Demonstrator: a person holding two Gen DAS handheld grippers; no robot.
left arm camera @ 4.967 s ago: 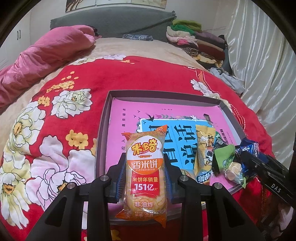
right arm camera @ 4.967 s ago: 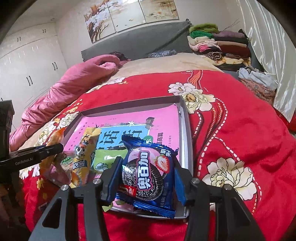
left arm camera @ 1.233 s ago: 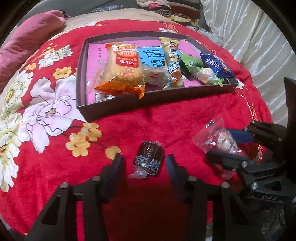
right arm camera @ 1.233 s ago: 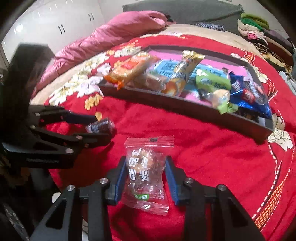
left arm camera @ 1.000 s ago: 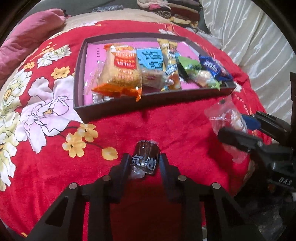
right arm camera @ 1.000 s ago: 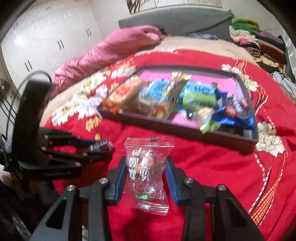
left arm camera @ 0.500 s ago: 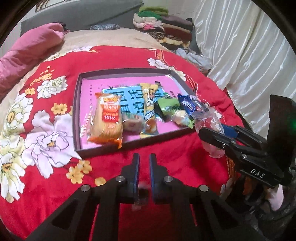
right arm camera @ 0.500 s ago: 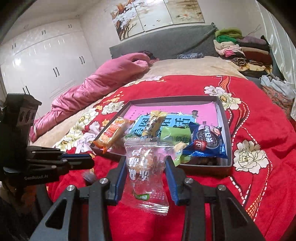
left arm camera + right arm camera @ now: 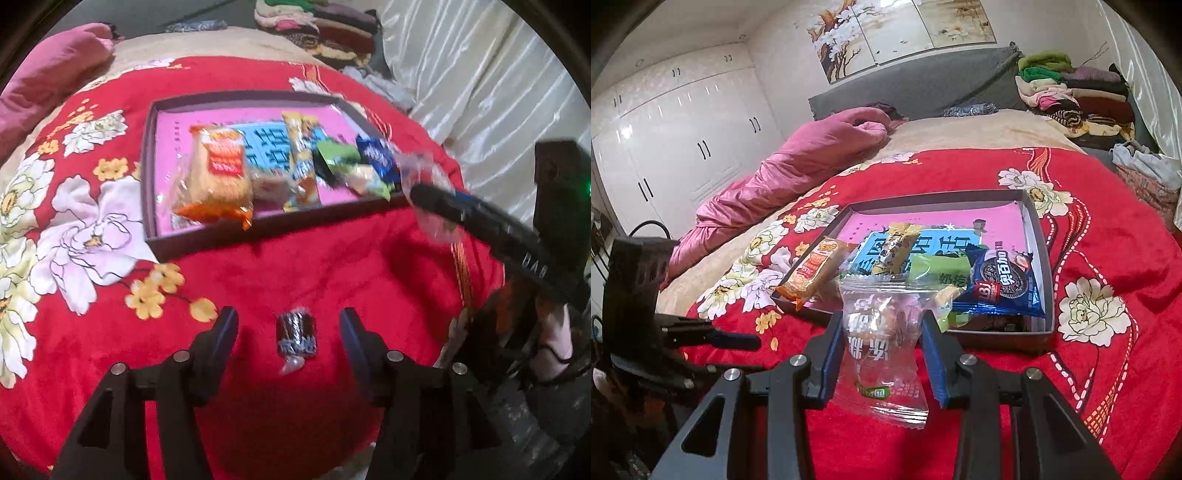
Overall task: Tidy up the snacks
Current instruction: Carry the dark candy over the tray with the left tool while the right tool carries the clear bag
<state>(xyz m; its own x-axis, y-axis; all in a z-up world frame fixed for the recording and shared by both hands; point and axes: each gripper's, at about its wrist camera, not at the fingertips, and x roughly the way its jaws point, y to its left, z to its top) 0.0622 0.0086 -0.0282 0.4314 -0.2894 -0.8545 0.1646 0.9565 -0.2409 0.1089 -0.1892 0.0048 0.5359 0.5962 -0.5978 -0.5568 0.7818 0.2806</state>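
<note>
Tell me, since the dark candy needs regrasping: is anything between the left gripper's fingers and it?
Nothing visible. The dark-wrapped candy lies alone on the red blanket between the opening jaws of the left gripper, untouched by either finger.

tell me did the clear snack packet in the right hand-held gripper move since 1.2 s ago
Yes. The clear snack packet, clamped in the right hand-held gripper, has been lifted off the red blanket and now overlaps the near edge of the tray.

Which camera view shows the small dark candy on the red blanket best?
The left wrist view: the dark candy lies centred on the red blanket between the opening left claw fingers, which do not touch it. The right wrist view does not show it.
</note>
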